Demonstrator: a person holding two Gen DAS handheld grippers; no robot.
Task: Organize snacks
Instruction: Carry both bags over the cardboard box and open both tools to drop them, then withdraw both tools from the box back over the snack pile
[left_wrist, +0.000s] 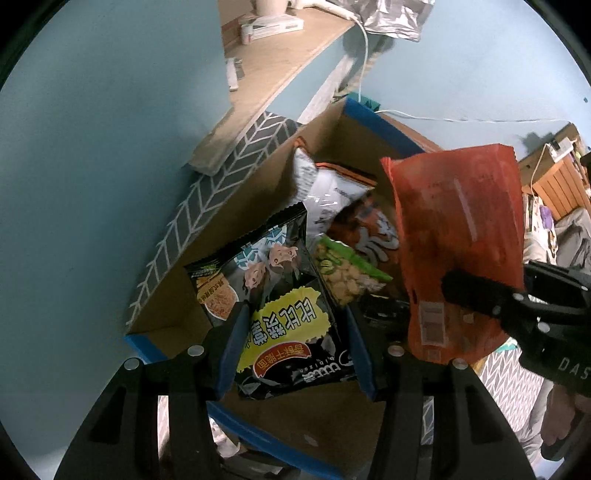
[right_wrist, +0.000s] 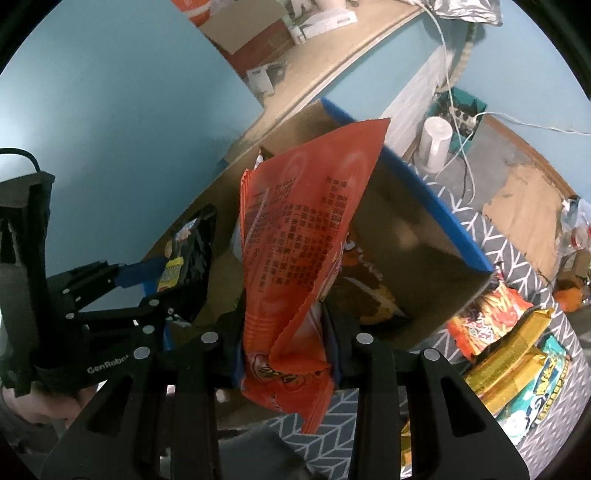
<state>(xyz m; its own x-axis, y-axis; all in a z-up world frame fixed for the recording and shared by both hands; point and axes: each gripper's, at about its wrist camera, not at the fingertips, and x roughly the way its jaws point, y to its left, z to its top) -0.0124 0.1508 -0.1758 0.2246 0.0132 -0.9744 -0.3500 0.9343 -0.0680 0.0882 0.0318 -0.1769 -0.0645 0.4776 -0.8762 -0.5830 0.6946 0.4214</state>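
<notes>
My left gripper (left_wrist: 293, 343) is shut on a black snack bag with a yellow label (left_wrist: 284, 317) and holds it over the open cardboard box with blue-taped edges (left_wrist: 384, 123). My right gripper (right_wrist: 286, 332) is shut on an orange snack bag (right_wrist: 299, 236), held upright over the same box (right_wrist: 406, 229). The orange bag (left_wrist: 458, 236) and the right gripper's fingers (left_wrist: 480, 295) show at the right of the left wrist view. The left gripper (right_wrist: 147, 280) with the black bag (right_wrist: 192, 254) shows at the left of the right wrist view. Several snack bags lie inside the box, among them a white one (left_wrist: 325, 192) and a green one (left_wrist: 347, 273).
Loose snack bags lie on the grey patterned mat right of the box: a red-orange one (right_wrist: 487, 314), a gold one (right_wrist: 513, 354) and a teal one (right_wrist: 543, 387). A wooden shelf (left_wrist: 266, 74) runs along the blue wall. A white cylinder (right_wrist: 436, 144) and cables stand behind the box.
</notes>
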